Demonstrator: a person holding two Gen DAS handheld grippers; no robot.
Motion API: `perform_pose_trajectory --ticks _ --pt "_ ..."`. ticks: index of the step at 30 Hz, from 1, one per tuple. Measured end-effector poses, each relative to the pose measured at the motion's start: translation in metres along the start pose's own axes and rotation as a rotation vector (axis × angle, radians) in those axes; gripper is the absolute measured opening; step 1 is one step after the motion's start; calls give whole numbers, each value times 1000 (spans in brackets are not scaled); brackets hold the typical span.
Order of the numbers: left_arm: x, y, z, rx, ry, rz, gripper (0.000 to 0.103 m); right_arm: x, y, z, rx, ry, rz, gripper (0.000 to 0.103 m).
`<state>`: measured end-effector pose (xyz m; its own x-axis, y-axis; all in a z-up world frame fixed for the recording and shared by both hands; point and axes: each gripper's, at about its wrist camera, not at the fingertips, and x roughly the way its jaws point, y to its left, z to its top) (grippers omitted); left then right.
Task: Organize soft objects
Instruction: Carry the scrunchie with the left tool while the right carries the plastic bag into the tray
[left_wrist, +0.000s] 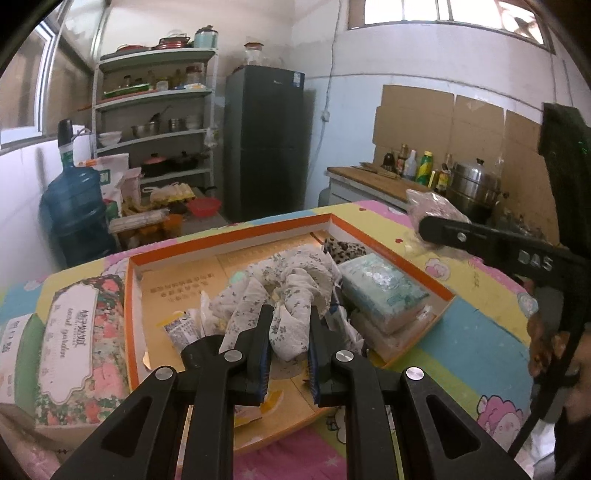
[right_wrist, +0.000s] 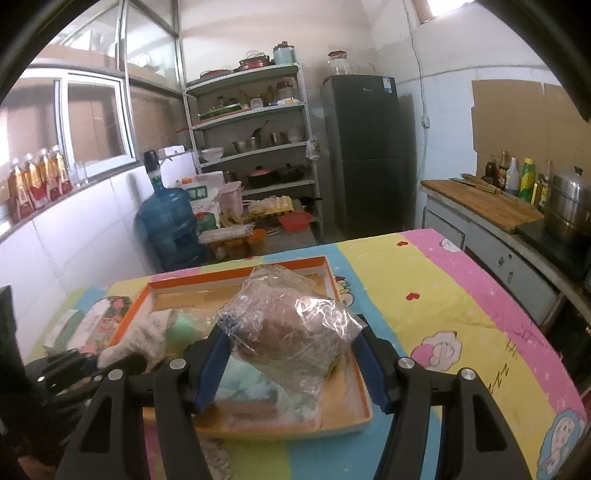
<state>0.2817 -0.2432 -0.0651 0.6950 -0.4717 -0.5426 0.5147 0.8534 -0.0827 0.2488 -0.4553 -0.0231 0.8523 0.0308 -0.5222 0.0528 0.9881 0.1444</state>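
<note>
Cloth fills the nearest part of the left wrist view: the left hand-held gripper (left_wrist: 286, 345) is clamped tight on a fold of floral white cloth (left_wrist: 291, 295), pinching it low so the rest trails forward into the orange-rimmed tray (left_wrist: 229, 236). That grip looks chosen to drag or lift the limp fabric as one piece. Just beside it, the right hand-held gripper (right_wrist: 295, 363) stands fairly wide, its blue pads pressed on either side of a clear plastic bag (right_wrist: 291, 328) with something brownish inside; the bulky, slippery bag needs a broad hold, and it hangs over the near right part of the tray. Inside the tray lie a pale green tissue pack (left_wrist: 384, 291) on the right, a leopard-print piece (left_wrist: 343, 247) behind it, and a small printed packet (left_wrist: 181, 326) at the left, so free floor is mostly at the middle and far left. A floral tissue box (left_wrist: 85, 343) lies outside the tray's left wall on the cartoon-print table (left_wrist: 476, 332). The trailing cloth could snag the tissue pack, and the two hand-held grippers work close together. Beyond stand a blue water jug (left_wrist: 74, 218), metal shelves (left_wrist: 155, 110) and a dark fridge (left_wrist: 266, 144).
</note>
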Motion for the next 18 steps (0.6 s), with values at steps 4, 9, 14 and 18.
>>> perform_pose_trajectory --ticks 4,9,14,18 --pt "7 7 -6 -24 22 -18 16 24 -4 9 8 34 0 64" --pt "19 15 -11 -68 78 -70 16 59 -10 25 46 85 12 64" --pt "28 25 -14 -122 118 -105 16 91 -3 31 26 158 12 64" --pt "32 33 -18 -159 139 -124 16 111 3 29 14 213 8 64"
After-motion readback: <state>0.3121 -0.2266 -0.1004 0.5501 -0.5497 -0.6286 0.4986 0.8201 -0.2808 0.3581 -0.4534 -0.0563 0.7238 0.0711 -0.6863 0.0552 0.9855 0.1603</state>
